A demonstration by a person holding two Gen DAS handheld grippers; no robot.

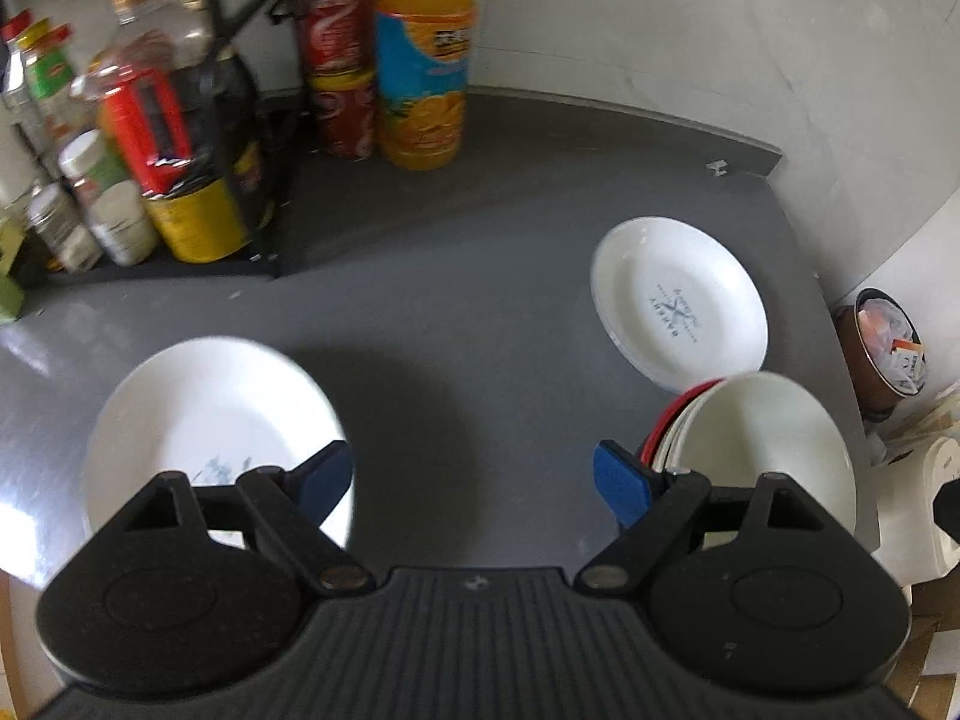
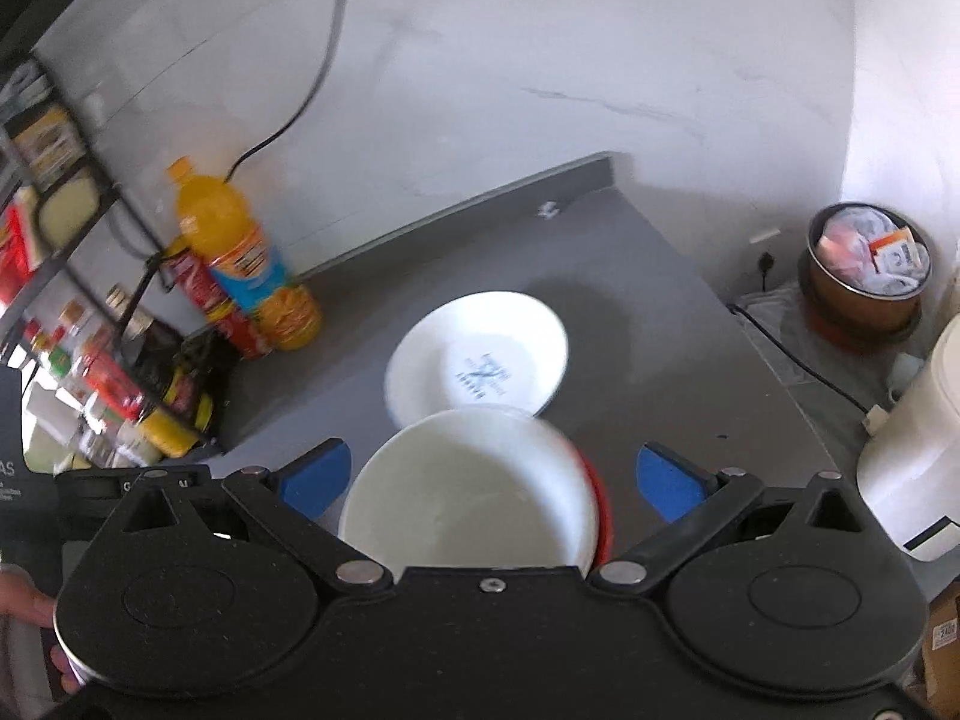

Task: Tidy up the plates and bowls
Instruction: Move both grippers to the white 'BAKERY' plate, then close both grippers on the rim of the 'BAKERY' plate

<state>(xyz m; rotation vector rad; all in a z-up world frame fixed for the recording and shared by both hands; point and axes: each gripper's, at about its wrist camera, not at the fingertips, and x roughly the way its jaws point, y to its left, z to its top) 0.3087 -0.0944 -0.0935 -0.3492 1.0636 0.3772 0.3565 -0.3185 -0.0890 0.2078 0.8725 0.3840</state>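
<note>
Grey counter, crockery out front, bottles at the back

The grey countertop (image 1: pixel 480 276) carries a white plate (image 1: pixel 204 420) with a faint blue motif at the near left, and over on the right sits a logo plate (image 1: pixel 681 300), printed mark facing up. Just in front of that one, edges overlapping in both views, a stack of bowls (image 1: pixel 762 450) sits, white on top with a red rim peeking out beneath. Back by the wall an orange juice bottle (image 1: pixel 426 60) stands upright, two stacked red cans (image 1: pixel 339 60) right beside it, and a black rack (image 1: pixel 180 150) crammed with bottles and jars fills the left corner.
</note>
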